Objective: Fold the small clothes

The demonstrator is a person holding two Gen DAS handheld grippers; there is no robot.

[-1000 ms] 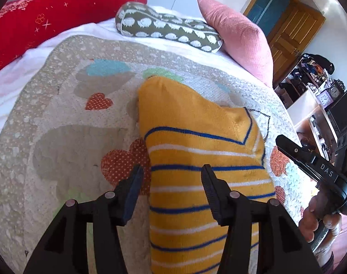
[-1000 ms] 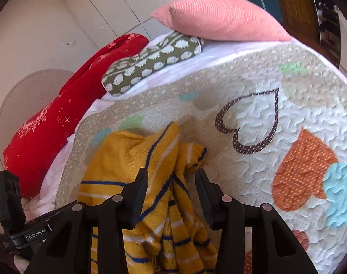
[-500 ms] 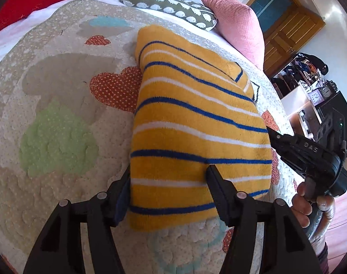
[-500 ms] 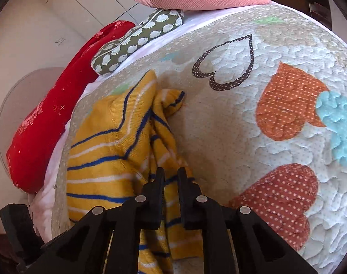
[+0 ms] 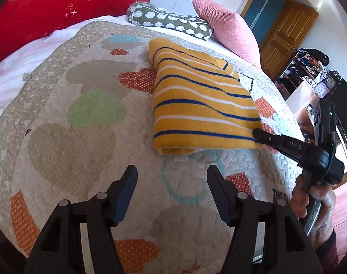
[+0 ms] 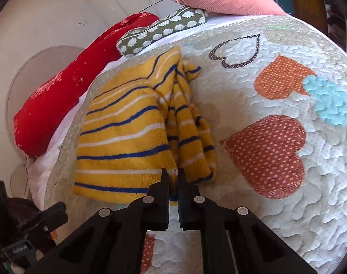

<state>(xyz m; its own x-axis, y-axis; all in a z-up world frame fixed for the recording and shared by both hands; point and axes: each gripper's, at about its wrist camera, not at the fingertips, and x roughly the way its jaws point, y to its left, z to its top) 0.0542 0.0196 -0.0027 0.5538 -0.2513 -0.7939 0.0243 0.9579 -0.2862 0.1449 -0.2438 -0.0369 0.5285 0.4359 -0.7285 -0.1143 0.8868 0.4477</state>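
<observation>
two tools were at work on the bed. the right tool point(image 6: 173, 178), low in the centre of the right wrist view, had gone from standing apart around the bunched layers a second ago to pinched nearly together on the near edge of the yellow striped garment point(image 6: 127, 141), with a thin bit of cloth caught between its tips. the left tool point(image 5: 172, 193), at the bottom of the left wrist view, had let go: half a second ago its fingers straddled the garment's near end, and now they stood apart over the bare quilt point(image 5: 77, 150), with nothing between them and the cloth lying clear of them, up the frame. in that view the right tool's tip touched the garment's lower right corner, with the person's hand point(image 5: 315, 203) on its grip at the right edge.

the garment lay on the quilt as a compact striped rectangle in the middle of the left view; from the right, loose folds still bunched along its right side. i judged the fold itself laid down, and the right tool's pinch probably meant tidying that ragged side or carrying the piece off. beyond it sat a spotted cushion point(image 5: 171, 21), a pink pillow point(image 5: 228, 25) and a red blanket point(image 5: 47, 16) across the top.
</observation>
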